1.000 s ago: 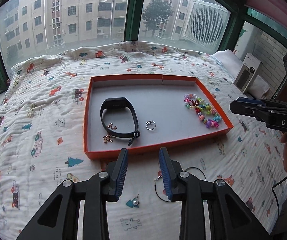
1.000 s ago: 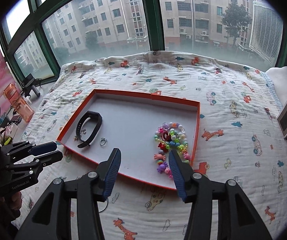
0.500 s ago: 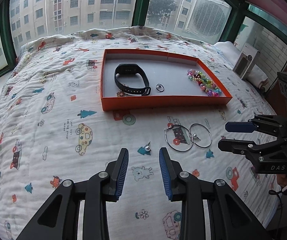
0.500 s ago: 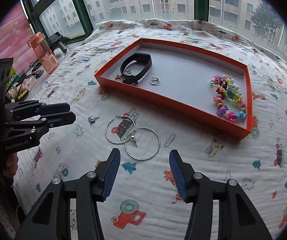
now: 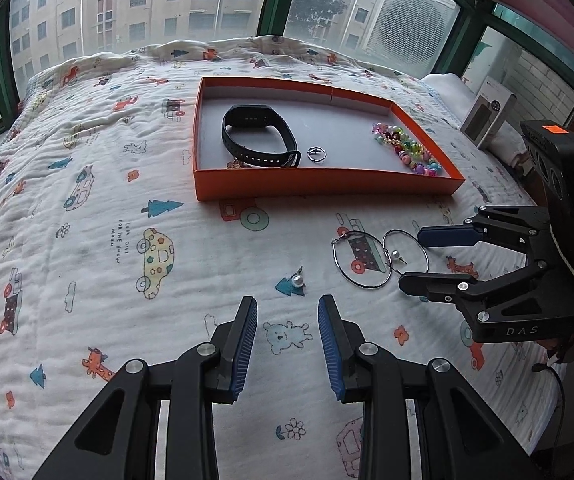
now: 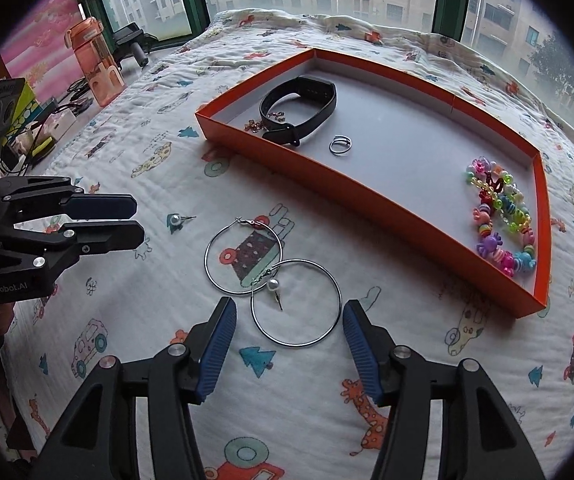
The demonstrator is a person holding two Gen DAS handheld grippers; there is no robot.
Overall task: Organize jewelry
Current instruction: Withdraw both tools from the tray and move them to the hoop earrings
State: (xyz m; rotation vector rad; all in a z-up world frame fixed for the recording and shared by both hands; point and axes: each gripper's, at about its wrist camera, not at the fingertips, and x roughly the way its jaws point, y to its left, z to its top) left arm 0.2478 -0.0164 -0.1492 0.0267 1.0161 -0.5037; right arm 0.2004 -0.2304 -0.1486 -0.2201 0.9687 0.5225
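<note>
Since the earlier frame both units had dropped from above the tray toward the loose pieces on the bed, so the tray had receded toward 12 o'clock in both wrist views.

The right hand-held gripper (image 6: 289, 338) pointed steeply downward, its jaws opening with nothing pressed between them. The near hoop earring (image 6: 296, 303) lay just ahead of the fingertips, between their lines of travel; the widening probably served to span its rim. A pearl stud (image 6: 274, 286) lay inside that hoop, and the second hoop earring (image 6: 243, 257) overlapped it at 11 o'clock.

The left hand-held gripper (image 5: 287, 334) was also pitched steeply down, jaws narrow and empty, aligned on a second pearl stud (image 5: 298, 280) just ahead at 12 o'clock; the small gap suited so small a piece.

The orange tray (image 6: 367, 204) sat farther out on the quilted bed (image 5: 87, 280). It already held a black band (image 6: 299, 102), a ring (image 6: 340, 145) and a bead bracelet (image 6: 499, 220), spaced well apart, apparently sorted by type.
</note>
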